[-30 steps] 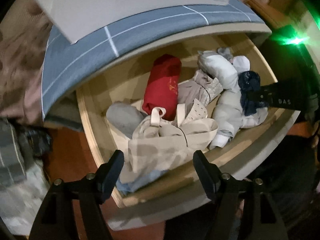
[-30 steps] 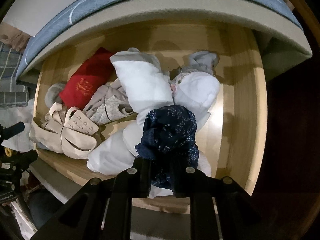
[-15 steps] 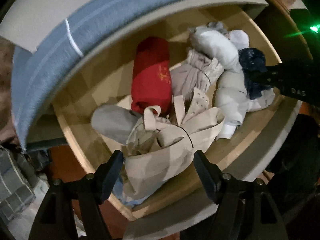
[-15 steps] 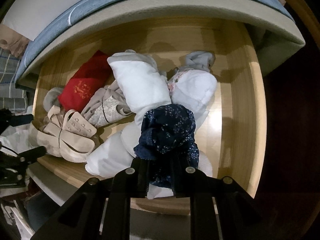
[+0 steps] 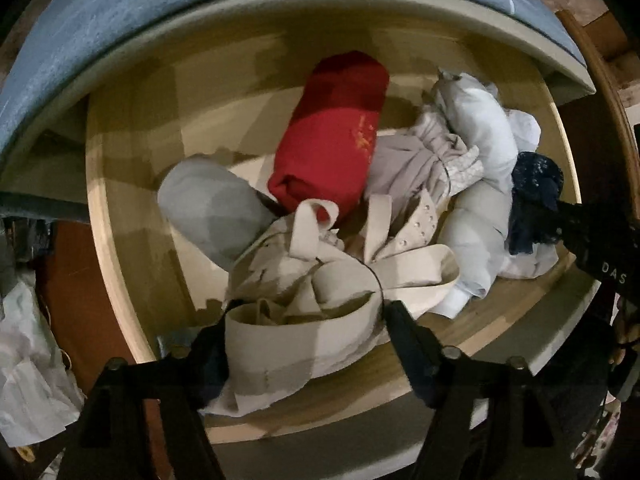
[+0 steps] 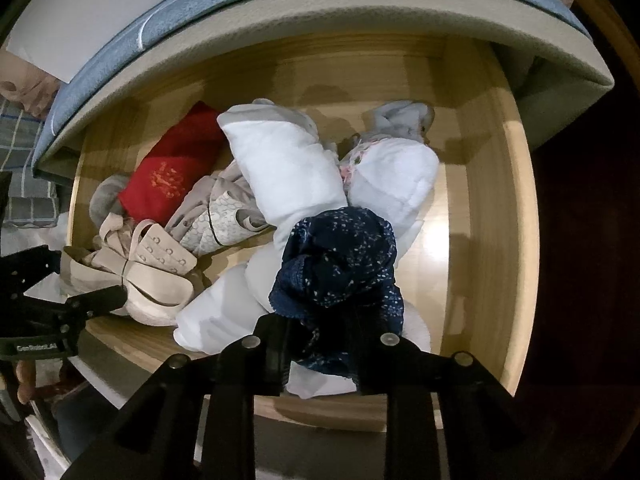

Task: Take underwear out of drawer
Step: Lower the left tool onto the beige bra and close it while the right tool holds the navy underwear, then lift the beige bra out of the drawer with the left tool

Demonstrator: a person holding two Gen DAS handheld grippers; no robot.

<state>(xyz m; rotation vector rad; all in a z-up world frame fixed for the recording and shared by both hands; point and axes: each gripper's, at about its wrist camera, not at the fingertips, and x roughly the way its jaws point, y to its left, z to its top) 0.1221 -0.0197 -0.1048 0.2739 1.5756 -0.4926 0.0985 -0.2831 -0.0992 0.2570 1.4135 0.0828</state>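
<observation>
An open wooden drawer (image 5: 132, 280) holds rolled and bundled underwear. Pointing straight down at its front left, my left gripper (image 5: 306, 332) straddles a beige strappy bundle (image 5: 320, 300). Its jaws are closing, the fingertips level with the bundle's sides, and the cloth shows no squeeze. At the drawer's front right, my right gripper (image 6: 320, 344) grips a navy speckled piece of underwear (image 6: 340, 256). Those jaws are beginning to open, with the cloth still bunched between the pads. In the left wrist view the navy piece (image 5: 536, 184) hangs at the right edge.
A red roll (image 5: 332, 132), a grey roll (image 5: 208, 208) and white rolls (image 6: 288, 168) fill the drawer's middle. A blue-grey padded edge (image 5: 120, 20) overhangs the drawer's back. Bare wood floor (image 6: 448, 232) shows at the right side. Crumpled pale fabric (image 5: 28, 352) lies outside on the left.
My left gripper has come down onto the beige bundle, which now fills the gap between its fingers. The right gripper stays in place, its fingers a little wider on the navy cloth.
</observation>
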